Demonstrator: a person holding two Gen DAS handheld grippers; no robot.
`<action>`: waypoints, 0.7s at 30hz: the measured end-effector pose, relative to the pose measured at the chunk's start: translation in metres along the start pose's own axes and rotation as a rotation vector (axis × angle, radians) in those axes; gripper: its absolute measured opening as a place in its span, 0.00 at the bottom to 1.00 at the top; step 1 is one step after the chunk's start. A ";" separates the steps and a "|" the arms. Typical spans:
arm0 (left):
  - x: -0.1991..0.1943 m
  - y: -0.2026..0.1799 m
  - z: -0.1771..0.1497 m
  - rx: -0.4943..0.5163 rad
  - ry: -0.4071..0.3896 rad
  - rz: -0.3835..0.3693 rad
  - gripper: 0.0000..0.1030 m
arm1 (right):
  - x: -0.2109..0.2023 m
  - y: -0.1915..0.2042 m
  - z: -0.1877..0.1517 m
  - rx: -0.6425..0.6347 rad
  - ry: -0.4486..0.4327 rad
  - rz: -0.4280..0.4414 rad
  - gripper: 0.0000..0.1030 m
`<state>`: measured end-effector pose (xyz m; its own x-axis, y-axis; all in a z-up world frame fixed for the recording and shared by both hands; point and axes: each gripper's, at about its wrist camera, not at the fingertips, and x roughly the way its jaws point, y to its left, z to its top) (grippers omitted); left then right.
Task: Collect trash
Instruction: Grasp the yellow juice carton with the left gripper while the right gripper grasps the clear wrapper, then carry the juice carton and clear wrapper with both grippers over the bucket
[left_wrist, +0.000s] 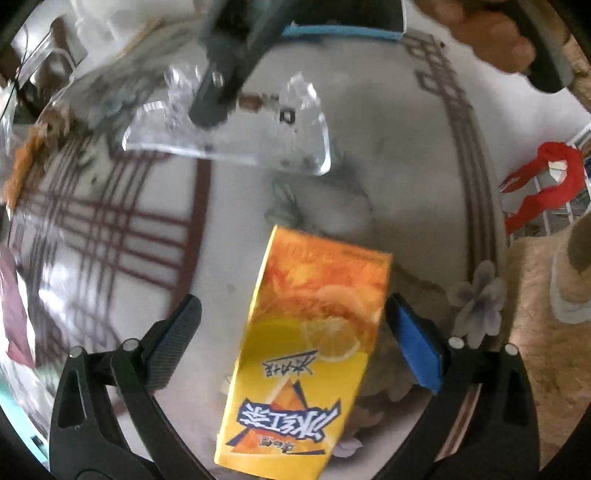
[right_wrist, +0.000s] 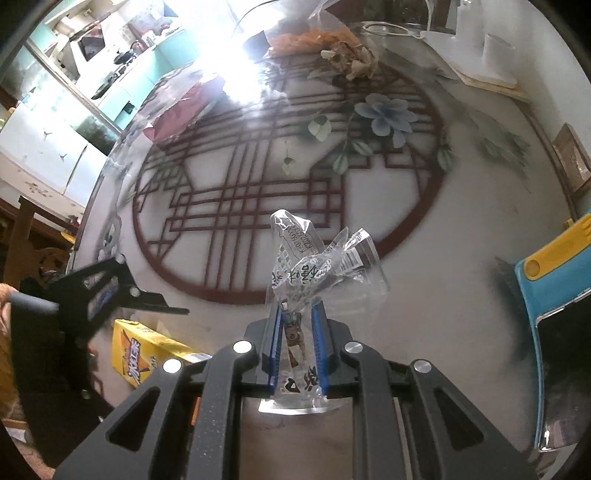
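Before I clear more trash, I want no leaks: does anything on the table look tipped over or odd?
Yes. The yellow drink carton lies on its side on the table, between the open left gripper fingers. The right gripper pinches a crumpled clear wrapper. No spilled liquid shows.

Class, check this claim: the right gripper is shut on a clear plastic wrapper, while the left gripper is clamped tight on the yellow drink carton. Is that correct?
Not quite. The right gripper is indeed shut on the clear plastic wrapper, but the left gripper is open: in the left wrist view its fingers stand apart on either side of the yellow drink carton, with a clear gap beside the black finger.
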<state>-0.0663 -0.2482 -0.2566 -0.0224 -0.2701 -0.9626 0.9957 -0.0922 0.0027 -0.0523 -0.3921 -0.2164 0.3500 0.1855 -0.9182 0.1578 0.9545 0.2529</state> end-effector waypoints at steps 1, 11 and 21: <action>0.001 0.000 -0.003 -0.013 -0.001 -0.001 0.77 | -0.001 0.002 0.001 -0.002 -0.004 0.003 0.15; -0.059 0.042 -0.036 -0.440 -0.242 0.170 0.59 | -0.032 0.038 0.021 -0.024 -0.155 -0.054 0.15; -0.194 0.092 -0.110 -1.128 -0.552 0.577 0.59 | -0.083 0.130 0.061 -0.147 -0.417 -0.015 0.15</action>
<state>0.0400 -0.0987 -0.0999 0.6452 -0.3703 -0.6683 0.4031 0.9080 -0.1139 -0.0041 -0.2973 -0.0889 0.6962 0.0897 -0.7123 0.0434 0.9851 0.1664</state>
